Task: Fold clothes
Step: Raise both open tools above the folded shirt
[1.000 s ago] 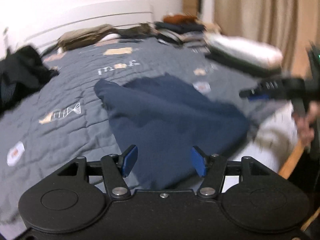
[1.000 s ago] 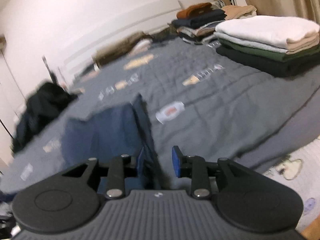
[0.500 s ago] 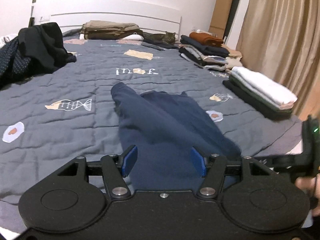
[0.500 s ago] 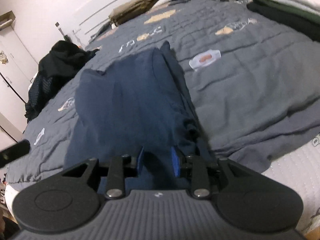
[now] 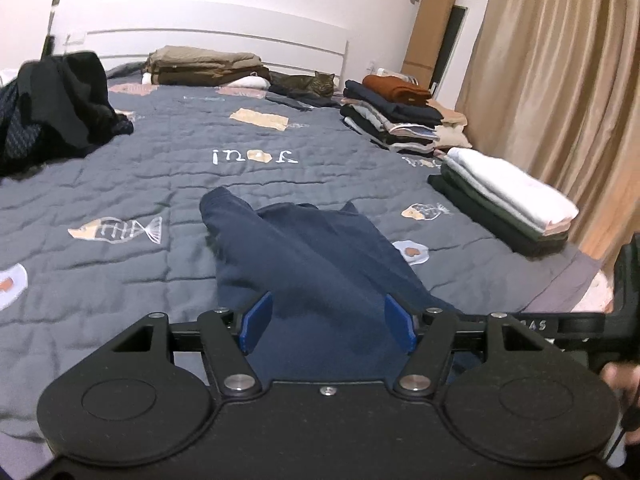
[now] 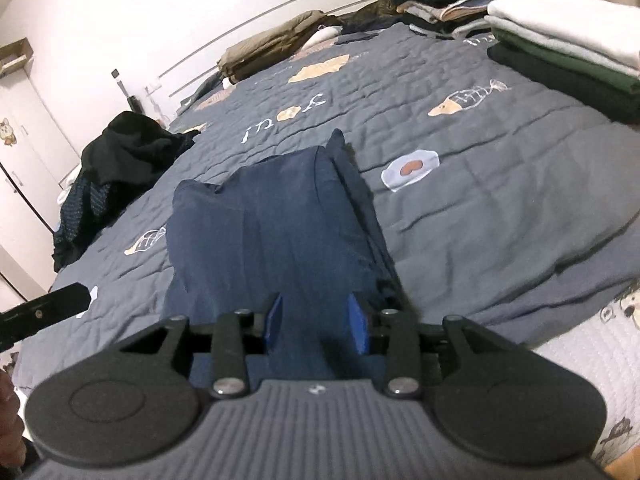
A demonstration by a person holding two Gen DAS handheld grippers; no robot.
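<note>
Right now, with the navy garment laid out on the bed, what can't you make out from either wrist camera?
- Navy garment: its near hem is hidden behind the gripper bodies in both views.
- Left gripper, right gripper: jaws opening, nothing visibly pinched; contact below the pads hidden.
- Garment type: folds hide it.
- Black clothes heap: cut off by the left view's edge.

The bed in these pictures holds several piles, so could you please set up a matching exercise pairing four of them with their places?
Things:
1. navy garment
2. black heap
3. cat
4. white-topped stack

Places:
a. by the curtain
b. at the headboard
c. before both grippers
d. the bed's left edge

Pairs: 1-c, 2-d, 3-b, 4-a
</note>
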